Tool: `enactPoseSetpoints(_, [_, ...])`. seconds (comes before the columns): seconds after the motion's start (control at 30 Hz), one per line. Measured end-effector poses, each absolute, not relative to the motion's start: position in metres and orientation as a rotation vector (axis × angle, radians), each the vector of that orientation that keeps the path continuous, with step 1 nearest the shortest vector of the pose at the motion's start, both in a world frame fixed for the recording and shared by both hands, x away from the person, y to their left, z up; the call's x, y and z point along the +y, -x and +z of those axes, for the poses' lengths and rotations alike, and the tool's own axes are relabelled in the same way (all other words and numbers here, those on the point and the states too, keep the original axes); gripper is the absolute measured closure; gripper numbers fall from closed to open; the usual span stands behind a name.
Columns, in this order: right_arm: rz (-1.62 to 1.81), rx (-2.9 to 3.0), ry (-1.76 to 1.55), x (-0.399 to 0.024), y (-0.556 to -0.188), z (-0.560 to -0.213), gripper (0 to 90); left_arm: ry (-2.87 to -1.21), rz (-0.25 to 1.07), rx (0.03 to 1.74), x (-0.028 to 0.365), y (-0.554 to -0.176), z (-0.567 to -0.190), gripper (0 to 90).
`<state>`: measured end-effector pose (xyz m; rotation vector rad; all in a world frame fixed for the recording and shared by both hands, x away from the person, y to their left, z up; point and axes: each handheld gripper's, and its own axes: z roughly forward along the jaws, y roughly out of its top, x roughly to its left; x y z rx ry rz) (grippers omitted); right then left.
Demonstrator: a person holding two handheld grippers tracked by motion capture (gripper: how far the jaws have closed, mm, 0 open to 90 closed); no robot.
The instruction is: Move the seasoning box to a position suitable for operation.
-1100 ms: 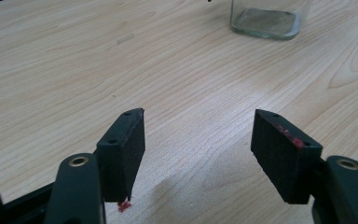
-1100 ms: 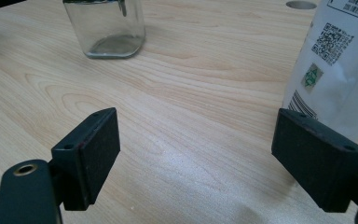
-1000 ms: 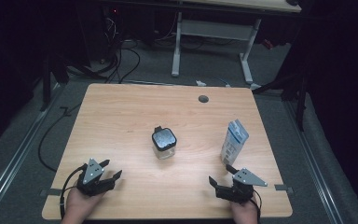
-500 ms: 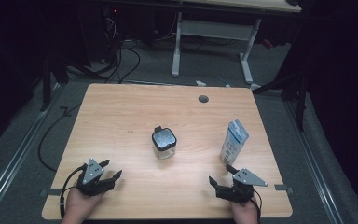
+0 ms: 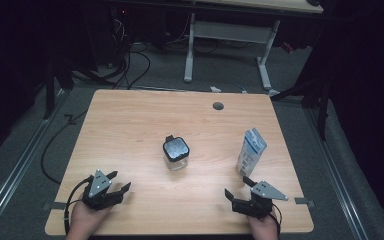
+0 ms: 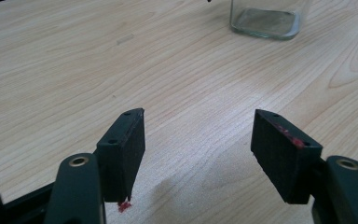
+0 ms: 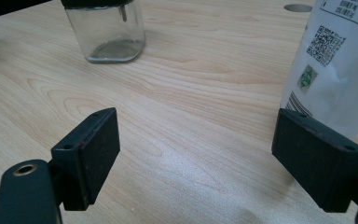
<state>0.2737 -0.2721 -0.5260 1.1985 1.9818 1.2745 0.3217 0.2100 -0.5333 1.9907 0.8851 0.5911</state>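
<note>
A square glass jar (image 5: 176, 154) with a black lid stands at the middle of the wooden table (image 5: 130, 125). Its clear base (image 6: 265, 21) is at the top of the left gripper view, and the jar (image 7: 107, 32) stands top left in the right gripper view. A white and blue pouch (image 5: 250, 151) stands upright at the right; its printed side (image 7: 335, 65) rises just beyond my right jaw. My left gripper (image 5: 118, 181) rests open near the front left edge, nothing between its pads (image 6: 198, 151). My right gripper (image 5: 236, 187) rests open near the front right, its jaws (image 7: 196, 154) empty.
A round cable hole (image 5: 218, 106) sits near the table's far edge. Beyond the table stand the white legs of another desk (image 5: 227, 35), with cables on the dark floor (image 5: 125, 65). Bare wood lies between both grippers and the jar.
</note>
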Motion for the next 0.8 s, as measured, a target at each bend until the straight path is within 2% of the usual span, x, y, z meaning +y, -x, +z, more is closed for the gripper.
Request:
enactPoseSetpoints(0.43, [1.288, 1.972, -1.199, -0.2733, -0.2732, -0.5261, 15.2, -1.988, 0.594, 0.888, 0.21, -0.3216, -0.5333, 35.6])
enactPoseSetpoints(0.8, [1.286, 1.986, -1.197, -0.2732, -0.2742, -0.5261, 15.2, -1.976, 0.62, 0.882, 0.21, -0.3209, -0.5319, 39.9])
